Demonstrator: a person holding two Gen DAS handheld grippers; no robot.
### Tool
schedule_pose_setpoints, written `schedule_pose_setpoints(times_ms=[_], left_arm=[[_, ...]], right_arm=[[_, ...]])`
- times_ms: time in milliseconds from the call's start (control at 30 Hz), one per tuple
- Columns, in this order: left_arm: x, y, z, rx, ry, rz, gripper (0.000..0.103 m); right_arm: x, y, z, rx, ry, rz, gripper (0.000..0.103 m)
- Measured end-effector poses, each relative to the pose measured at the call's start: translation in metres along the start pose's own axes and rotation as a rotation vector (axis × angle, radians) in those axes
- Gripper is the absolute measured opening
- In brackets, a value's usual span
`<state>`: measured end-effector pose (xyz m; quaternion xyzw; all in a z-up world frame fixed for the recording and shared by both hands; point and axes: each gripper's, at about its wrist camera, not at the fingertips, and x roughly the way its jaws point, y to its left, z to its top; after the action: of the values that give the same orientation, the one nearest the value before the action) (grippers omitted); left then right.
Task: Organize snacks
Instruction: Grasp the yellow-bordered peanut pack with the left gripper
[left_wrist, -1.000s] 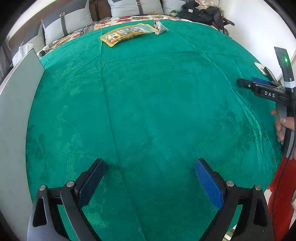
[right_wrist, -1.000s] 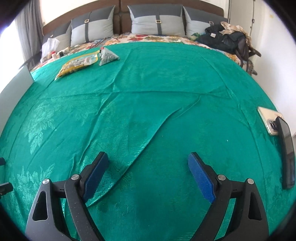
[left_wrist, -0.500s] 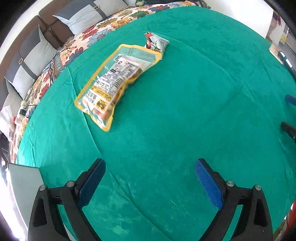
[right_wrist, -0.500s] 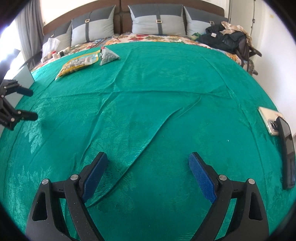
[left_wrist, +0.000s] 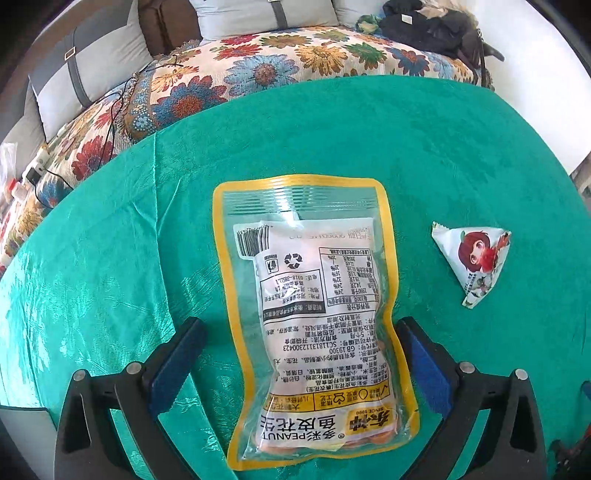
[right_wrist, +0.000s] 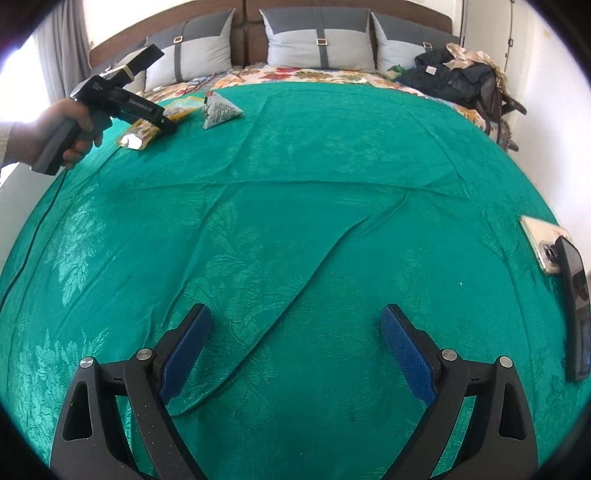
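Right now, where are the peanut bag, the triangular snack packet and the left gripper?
peanut bag (left_wrist: 314, 295), left wrist view, on its white printed label.
triangular snack packet (left_wrist: 474, 258), left wrist view, on its cartoon face.
left gripper (left_wrist: 301, 365), left wrist view, midway between its fingertips, over the bag.

a home bedroom: a bed (right_wrist: 295, 221) with pillows (right_wrist: 317, 44) against a headboard (right_wrist: 251, 33).

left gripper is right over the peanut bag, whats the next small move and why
Probably lower the left gripper a touch and close on the peanut bag. The bag lies flat on the green cover between the jaws, which have just been closing in, but neither pad presses on it yet. The triangular snack packet lies apart, clear of the grasp.
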<state>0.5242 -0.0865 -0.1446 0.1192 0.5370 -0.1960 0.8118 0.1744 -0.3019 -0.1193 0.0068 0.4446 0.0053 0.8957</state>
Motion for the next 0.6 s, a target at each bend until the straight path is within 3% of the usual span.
schedule_pose_setpoints(times_ms=[33,67,200,400,500,567,600], left_arm=[[-0.006,-0.001,-0.003,-0.008,-0.033,-0.003,0.077],[-0.012,-0.003,-0.007,-0.011,-0.054,0.003,0.056],[-0.030,-0.006,-0.042,-0.086,-0.030,-0.020,0.055],[-0.083,-0.019,-0.157,-0.225,0.041,-0.060,0.055],[-0.107,-0.032,-0.215,-0.239,0.013,-0.046,0.058],[-0.114,-0.041,-0.237,-0.188,-0.023,0.008,0.070],[-0.113,-0.045,-0.243,-0.176,-0.031,0.041,0.087]], right_arm=[[0.000,0.000,0.000,0.000,0.000,0.000,0.095],[0.000,0.000,0.000,0.000,0.000,0.000,0.095],[0.000,0.000,0.000,0.000,0.000,0.000,0.095],[0.000,-0.001,0.001,0.000,0.000,0.000,0.095],[0.000,0.000,0.000,-0.001,0.000,-0.002,0.095],[-0.001,-0.001,0.000,-0.001,0.000,-0.003,0.095],[-0.001,-0.001,0.000,-0.001,0.000,-0.002,0.095]])
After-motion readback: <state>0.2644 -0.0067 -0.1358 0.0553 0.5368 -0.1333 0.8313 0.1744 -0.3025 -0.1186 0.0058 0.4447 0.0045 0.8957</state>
